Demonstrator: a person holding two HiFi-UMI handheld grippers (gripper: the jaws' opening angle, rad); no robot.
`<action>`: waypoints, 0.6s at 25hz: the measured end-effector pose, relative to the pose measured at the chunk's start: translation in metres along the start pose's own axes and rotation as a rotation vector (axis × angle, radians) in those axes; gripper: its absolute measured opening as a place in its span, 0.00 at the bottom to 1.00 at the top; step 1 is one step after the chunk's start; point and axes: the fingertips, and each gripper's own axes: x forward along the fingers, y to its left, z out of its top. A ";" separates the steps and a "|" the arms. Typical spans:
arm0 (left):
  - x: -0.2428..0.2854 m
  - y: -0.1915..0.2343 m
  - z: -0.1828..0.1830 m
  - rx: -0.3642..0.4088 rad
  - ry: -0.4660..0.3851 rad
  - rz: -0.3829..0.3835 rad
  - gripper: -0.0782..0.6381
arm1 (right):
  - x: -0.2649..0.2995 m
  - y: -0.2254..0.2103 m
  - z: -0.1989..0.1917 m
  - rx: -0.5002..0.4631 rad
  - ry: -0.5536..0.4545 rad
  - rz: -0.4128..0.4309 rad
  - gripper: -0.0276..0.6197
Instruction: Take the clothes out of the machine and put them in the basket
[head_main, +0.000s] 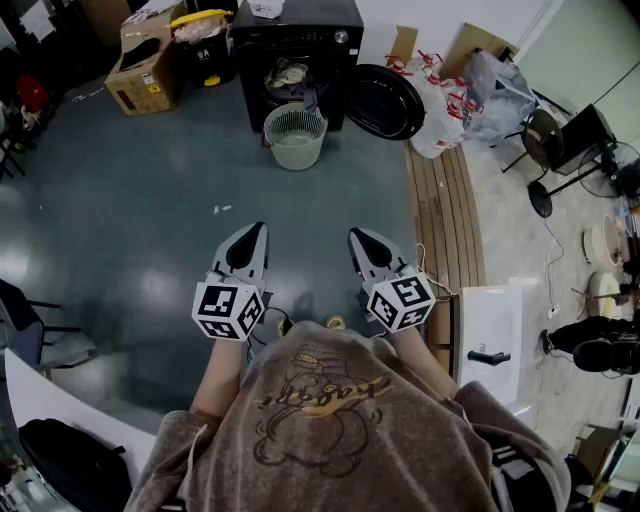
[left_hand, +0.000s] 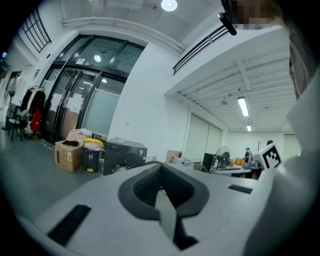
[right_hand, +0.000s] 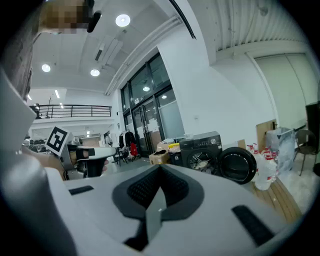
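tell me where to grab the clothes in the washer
Probably pinch the bunched fold at the near edge of the clothes, reaching straight in from the front above the basket. The pile lies just inside the machine; its door is swung aside.

My left gripper (head_main: 256, 232) and right gripper (head_main: 357, 238) are matt grey plastic. Machine (head_main: 297, 40): glossy black. Basket (head_main: 295, 136): perforated plastic. Floor (head_main: 130, 200): smooth, reflective.

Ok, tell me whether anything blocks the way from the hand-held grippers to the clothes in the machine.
Nothing visible does. The floor ahead of the left hand-held gripper and right hand-held gripper lies open up to the machine, its door swung aside. Only the basket stands in front, below the clothes.
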 end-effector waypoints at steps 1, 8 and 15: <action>0.000 0.001 0.000 -0.002 -0.001 0.003 0.12 | 0.002 0.001 0.001 -0.003 0.000 0.001 0.04; -0.004 0.014 -0.002 0.014 0.004 -0.012 0.12 | 0.009 0.000 0.000 0.024 -0.026 -0.019 0.03; 0.003 0.044 -0.004 0.058 -0.006 -0.015 0.12 | 0.025 -0.013 -0.012 0.014 -0.032 -0.061 0.03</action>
